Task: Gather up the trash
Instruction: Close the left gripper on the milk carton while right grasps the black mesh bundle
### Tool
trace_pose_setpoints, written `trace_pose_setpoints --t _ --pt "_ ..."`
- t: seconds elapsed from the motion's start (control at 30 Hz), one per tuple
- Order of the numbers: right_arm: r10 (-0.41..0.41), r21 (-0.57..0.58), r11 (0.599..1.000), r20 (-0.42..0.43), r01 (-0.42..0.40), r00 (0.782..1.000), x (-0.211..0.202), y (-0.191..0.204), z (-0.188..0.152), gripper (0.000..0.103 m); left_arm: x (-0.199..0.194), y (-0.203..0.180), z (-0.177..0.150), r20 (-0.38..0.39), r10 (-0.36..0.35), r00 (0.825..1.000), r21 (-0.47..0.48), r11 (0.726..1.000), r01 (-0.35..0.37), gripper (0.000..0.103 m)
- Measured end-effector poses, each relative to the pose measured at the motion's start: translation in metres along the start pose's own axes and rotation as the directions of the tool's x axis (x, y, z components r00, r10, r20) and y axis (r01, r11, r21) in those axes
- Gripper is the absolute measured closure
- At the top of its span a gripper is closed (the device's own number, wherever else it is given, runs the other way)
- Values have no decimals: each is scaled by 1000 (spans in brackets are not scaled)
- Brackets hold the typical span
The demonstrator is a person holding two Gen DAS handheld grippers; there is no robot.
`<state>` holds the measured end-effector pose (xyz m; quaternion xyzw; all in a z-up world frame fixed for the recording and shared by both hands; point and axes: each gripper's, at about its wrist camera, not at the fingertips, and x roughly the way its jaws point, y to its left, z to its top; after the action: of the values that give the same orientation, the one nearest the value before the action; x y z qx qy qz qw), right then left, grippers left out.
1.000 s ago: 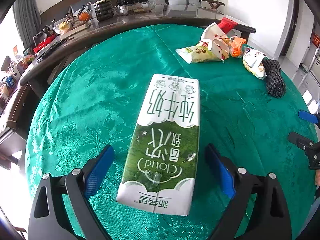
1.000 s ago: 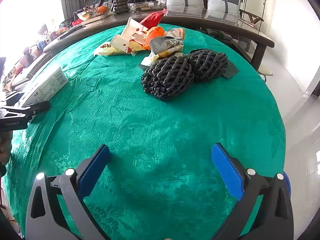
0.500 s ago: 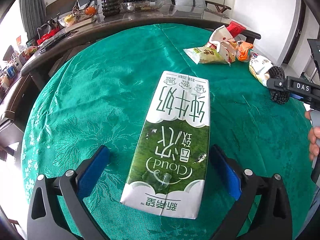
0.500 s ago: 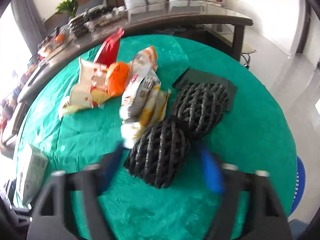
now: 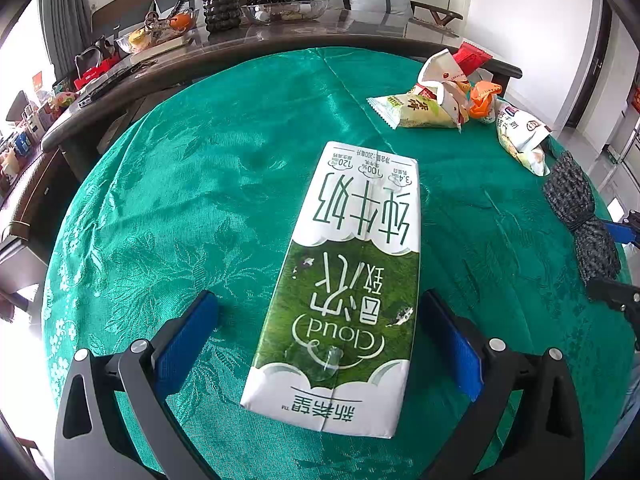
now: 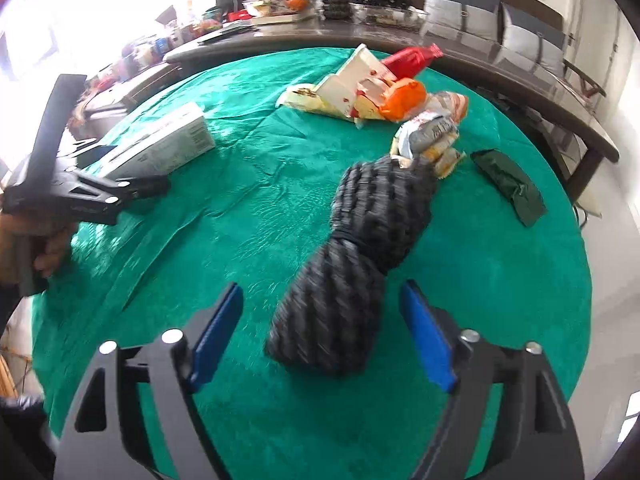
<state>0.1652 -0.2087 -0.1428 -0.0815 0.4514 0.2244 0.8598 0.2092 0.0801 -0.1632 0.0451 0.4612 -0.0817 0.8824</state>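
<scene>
A green and white milk carton (image 5: 344, 280) lies flat on the green tablecloth (image 5: 192, 184), its near end between the open fingers of my left gripper (image 5: 318, 332), not clamped. It also shows in the right wrist view (image 6: 160, 148). My right gripper (image 6: 320, 332) is open, and the near end of a black foam net bundle (image 6: 348, 276) lies between its fingers. The bundle also shows at the right edge of the left wrist view (image 5: 580, 220). Snack wrappers (image 6: 376, 92) are piled beyond the bundle, with a grey and yellow packet (image 6: 430, 138) touching it.
A dark green flat packet (image 6: 508, 186) lies right of the bundle near the table edge. A long dark counter (image 5: 280, 44) behind the round table carries bowls, a plant pot and clutter. My left gripper shows in the right wrist view (image 6: 86, 192).
My right gripper swung left and closed in on the black net bundle, which now lies between its fingers. My left gripper stayed astride the carton, shifting only slightly.
</scene>
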Motion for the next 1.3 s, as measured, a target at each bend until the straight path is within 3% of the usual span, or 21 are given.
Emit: trace_pose_setpoints --t 0.13,0.27,0.87,0.97,1.07,1.2,1.3 --pt "-78 115 990 -11 79 997 17 -8 8 17 0 0 0 0 0 1000 0 1000 0 4" --pt "-124 138 983 -6 123 992 22 -5 11 10 -1 0 0 0 -1 1000 -1 1000 1 4" --pt "-107 151 983 -9 108 994 29 -10 21 6 0 0 0 0 -2 1000 -1 1000 2 4" --pt "-63 183 981 3 61 998 21 -17 17 7 -1 0 0 0 -3 1000 0 1000 3 4" --pt "19 266 964 -12 -16 1000 0 -33 17 7 -4 1 5 -47 -38 998 38 999 40 5" --pt "2 304 952 -56 15 998 -18 -42 36 7 -21 4 17 -26 -98 995 57 993 99 5" --pt "28 294 956 -138 14 990 -5 -36 52 8 -17 0 29 -79 -113 990 77 990 119 5"
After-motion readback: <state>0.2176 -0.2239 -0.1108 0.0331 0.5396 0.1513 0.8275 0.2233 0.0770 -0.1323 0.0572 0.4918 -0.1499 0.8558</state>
